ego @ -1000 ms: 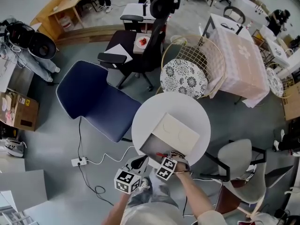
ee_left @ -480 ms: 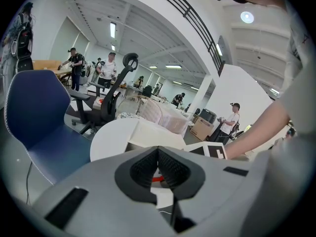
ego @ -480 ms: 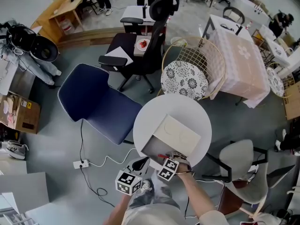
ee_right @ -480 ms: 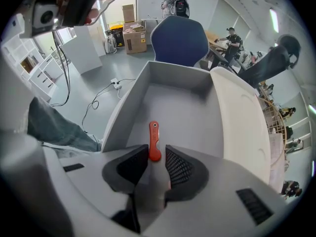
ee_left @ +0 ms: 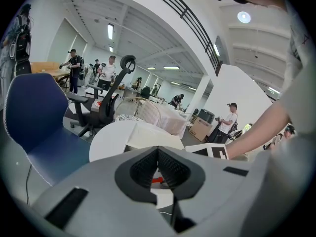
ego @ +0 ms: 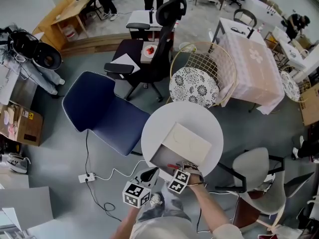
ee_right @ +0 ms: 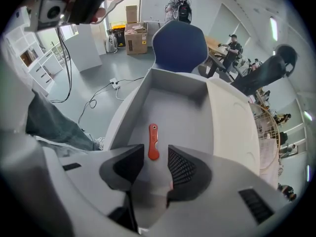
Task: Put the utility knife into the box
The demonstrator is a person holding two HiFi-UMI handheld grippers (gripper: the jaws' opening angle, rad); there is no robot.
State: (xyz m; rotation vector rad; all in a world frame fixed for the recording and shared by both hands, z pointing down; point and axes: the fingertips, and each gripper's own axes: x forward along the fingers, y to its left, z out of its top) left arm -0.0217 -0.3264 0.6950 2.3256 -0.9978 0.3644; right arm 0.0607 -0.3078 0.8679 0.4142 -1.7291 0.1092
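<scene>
Ribbed black jaws of the right gripper are opening, their pads clear of the slim orange utility knife. It lies flat on the smooth grey floor of the rectangular box, on a round white table. The left gripper jaws meet at their tips.

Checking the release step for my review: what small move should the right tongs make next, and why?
Probably draw the right tongs straight back out of the box. Their jaws are opening, and the red utility knife lies flat on the box floor, free of both pads.
</scene>
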